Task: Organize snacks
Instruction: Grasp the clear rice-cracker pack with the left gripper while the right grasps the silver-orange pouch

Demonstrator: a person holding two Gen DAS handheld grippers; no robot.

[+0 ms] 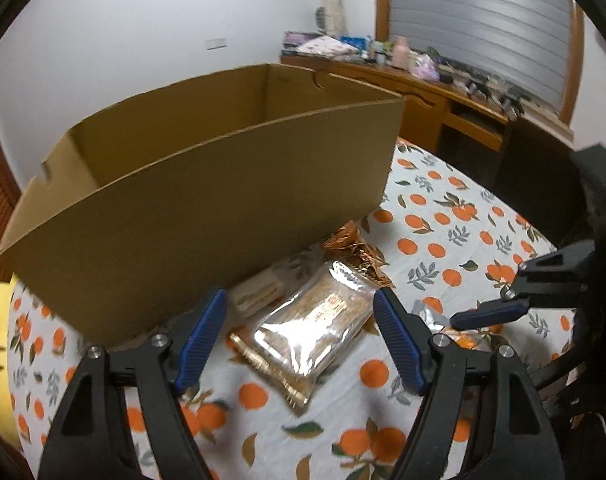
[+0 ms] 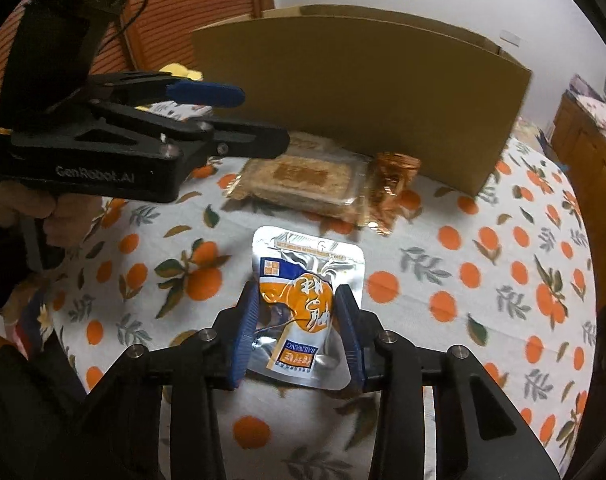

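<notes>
Left gripper [image 1: 301,320] spread wide, blue pads either side of a clear-wrapped snack pack [image 1: 315,328]. Just beyond the pack, a copper foil wrapper [image 1: 353,250] and an open cardboard box [image 1: 207,184]. Right of the pack, the right gripper [image 1: 491,312].

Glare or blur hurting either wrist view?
Left wrist: glare washes out the clear snack pack between the open left gripper; desk background soft. Right wrist: foil pouch sharp with mild sheen, right gripper around it; cardboard box bowed by fisheye.
</notes>
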